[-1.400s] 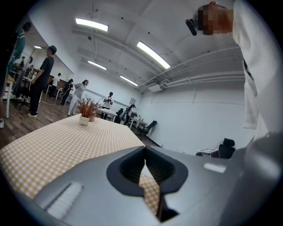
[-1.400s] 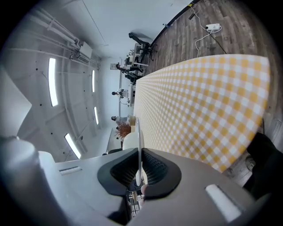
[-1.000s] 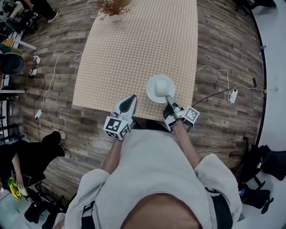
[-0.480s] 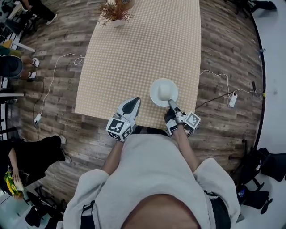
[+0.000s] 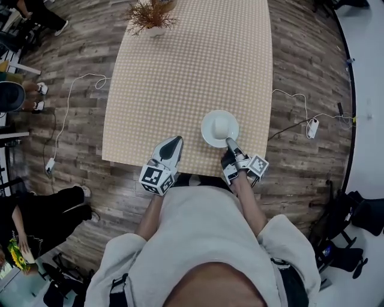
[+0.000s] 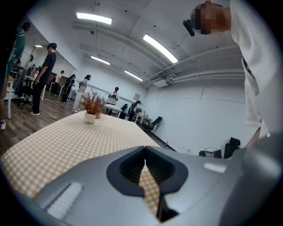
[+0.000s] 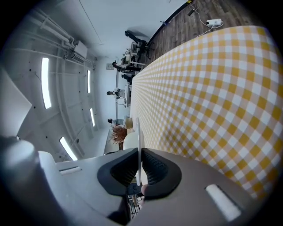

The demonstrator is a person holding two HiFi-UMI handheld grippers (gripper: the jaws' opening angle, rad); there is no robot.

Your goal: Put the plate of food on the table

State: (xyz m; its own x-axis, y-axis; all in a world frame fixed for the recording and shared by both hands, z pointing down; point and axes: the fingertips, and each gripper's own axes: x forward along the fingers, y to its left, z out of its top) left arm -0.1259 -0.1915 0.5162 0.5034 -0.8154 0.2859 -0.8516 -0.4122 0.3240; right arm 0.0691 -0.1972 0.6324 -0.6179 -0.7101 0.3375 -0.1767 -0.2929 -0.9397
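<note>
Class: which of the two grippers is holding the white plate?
The right gripper: its jaws pinch the plate at its rim; the left gripper is shut, empty.

The person wears a loose pale grey top [image 5: 204, 228] with wide sleeves. The left tongs [image 5: 176, 140] and right tongs [image 5: 228, 141] are grey, with black-and-white square markers.

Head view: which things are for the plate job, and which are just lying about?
For the job: plate, gripped by the right gripper; table.
Just lying about: potted plant; power strip on the floor.
</note>
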